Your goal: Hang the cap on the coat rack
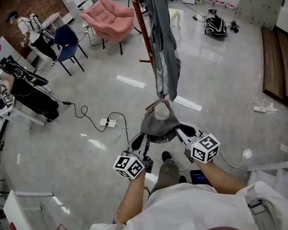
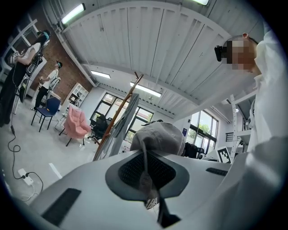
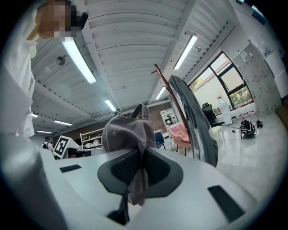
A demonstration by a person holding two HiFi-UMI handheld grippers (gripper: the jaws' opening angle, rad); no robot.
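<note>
A grey cap [image 1: 158, 120] hangs between my two grippers, low in front of me. My left gripper [image 1: 143, 138] is shut on the cap's left edge, my right gripper [image 1: 182, 131] on its right edge. Just beyond stands the coat rack [image 1: 142, 24], a red-brown pole with a grey coat [image 1: 162, 43] draped on it. In the left gripper view the cap [image 2: 157, 137] bulges above the left gripper [image 2: 145, 170], which pinches a fold of fabric; the coat rack [image 2: 118, 116] leans behind. In the right gripper view the cap [image 3: 128, 130] sits over the right gripper [image 3: 137, 170], beside the coat rack [image 3: 172, 94].
A pink armchair [image 1: 110, 16] and a blue chair [image 1: 69, 42] stand behind the rack. Cables and a power strip [image 1: 108, 123] lie on the floor to its left. People [image 1: 24, 88] stand at far left. A wooden bench [image 1: 278, 70] is right, a white frame [image 1: 25, 224] near left.
</note>
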